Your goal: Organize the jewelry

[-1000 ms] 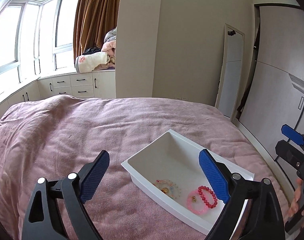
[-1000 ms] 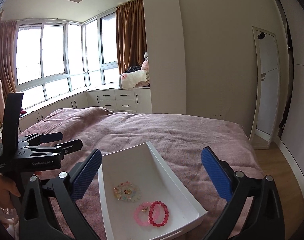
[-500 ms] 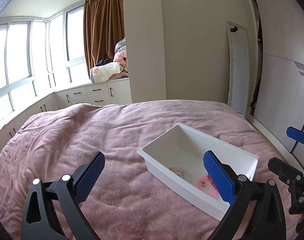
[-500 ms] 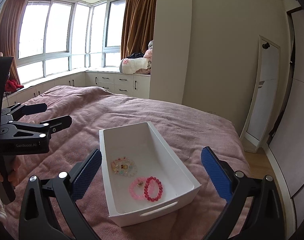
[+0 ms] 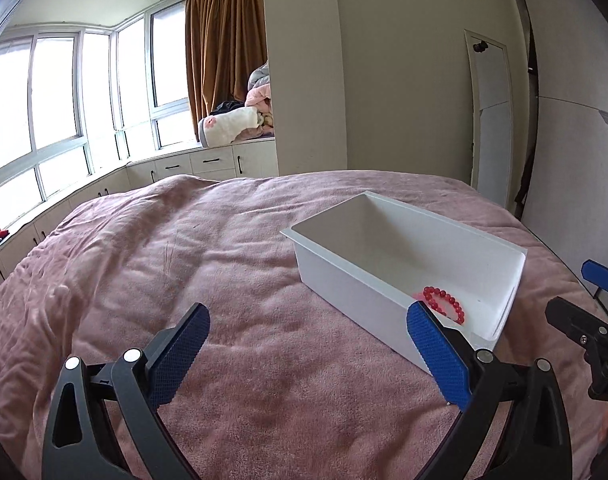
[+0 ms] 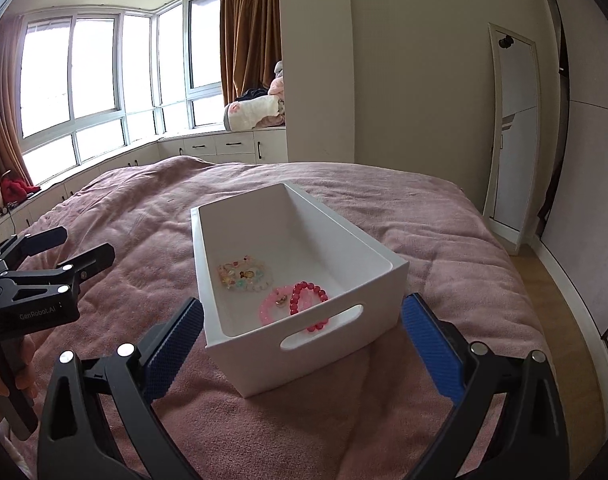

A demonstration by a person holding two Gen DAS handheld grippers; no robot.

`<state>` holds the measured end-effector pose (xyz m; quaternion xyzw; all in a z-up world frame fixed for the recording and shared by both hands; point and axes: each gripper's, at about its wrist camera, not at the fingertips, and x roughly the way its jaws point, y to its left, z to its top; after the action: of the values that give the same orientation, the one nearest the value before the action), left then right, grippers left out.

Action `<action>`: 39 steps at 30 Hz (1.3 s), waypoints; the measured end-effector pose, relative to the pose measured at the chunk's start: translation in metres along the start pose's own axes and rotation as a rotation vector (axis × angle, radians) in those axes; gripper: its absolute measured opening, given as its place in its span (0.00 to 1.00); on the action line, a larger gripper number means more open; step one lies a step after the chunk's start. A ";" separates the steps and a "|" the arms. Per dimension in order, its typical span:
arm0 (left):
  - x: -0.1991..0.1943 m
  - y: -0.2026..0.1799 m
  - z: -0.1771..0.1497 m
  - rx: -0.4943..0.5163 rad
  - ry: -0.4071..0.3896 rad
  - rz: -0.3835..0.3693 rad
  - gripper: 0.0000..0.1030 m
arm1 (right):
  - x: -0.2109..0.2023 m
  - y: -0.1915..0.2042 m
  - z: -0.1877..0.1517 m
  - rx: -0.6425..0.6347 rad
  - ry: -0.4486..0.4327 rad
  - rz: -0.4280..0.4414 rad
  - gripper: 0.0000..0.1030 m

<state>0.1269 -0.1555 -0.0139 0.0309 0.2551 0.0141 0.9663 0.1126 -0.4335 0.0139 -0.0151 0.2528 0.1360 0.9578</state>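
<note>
Now the white bin [image 6: 300, 280] sits on the bed [image 6: 443, 232] just ahead of the empty, spread right gripper [image 6: 302, 340], holding three bracelets. Both grippers have backed away, so sorting looks done. The left gripper [image 5: 307, 356], also apart, glimpses only the red bracelet [image 5: 443, 302]; the right view adds the pink bracelet [image 6: 272, 305] and pastel bracelet [image 6: 244, 273].

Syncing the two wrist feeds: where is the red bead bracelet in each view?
Left wrist: red bead bracelet right of centre, in the near end of the white bin, partly hidden by the bin wall and the blue pad.
Right wrist: just below centre, on the bin floor overlapping the pink bracelet, partly seen through the handle slot.
Shared landmark: brown curtain at the window.
</note>
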 end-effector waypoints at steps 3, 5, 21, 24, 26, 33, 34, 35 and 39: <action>0.005 0.000 -0.014 -0.005 0.028 0.003 0.97 | 0.002 0.010 -0.001 -0.039 -0.006 -0.004 0.95; 0.009 -0.002 -0.020 -0.014 0.044 -0.001 0.97 | 0.006 0.016 -0.003 -0.075 0.001 -0.011 0.95; 0.014 -0.005 -0.032 -0.026 0.067 -0.016 0.97 | 0.012 0.026 -0.011 -0.122 0.009 0.005 0.95; 0.014 -0.005 -0.032 -0.029 0.068 -0.018 0.97 | 0.012 0.026 -0.011 -0.119 0.008 0.005 0.95; 0.014 -0.005 -0.032 -0.031 0.070 -0.017 0.97 | 0.011 0.024 -0.011 -0.111 0.005 0.007 0.95; 0.014 -0.003 -0.032 -0.055 0.066 -0.030 0.97 | 0.013 0.023 -0.012 -0.107 0.016 0.009 0.95; 0.015 -0.003 -0.033 -0.055 0.068 -0.033 0.97 | 0.013 0.023 -0.012 -0.109 0.017 0.010 0.95; 0.015 -0.003 -0.033 -0.056 0.069 -0.036 0.97 | 0.013 0.023 -0.012 -0.110 0.018 0.012 0.95; 0.014 -0.005 -0.034 -0.046 0.066 -0.028 0.97 | 0.013 0.022 -0.012 -0.106 0.015 0.013 0.95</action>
<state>0.1225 -0.1578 -0.0506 0.0047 0.2871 0.0075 0.9579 0.1113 -0.4102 -0.0019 -0.0652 0.2526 0.1553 0.9528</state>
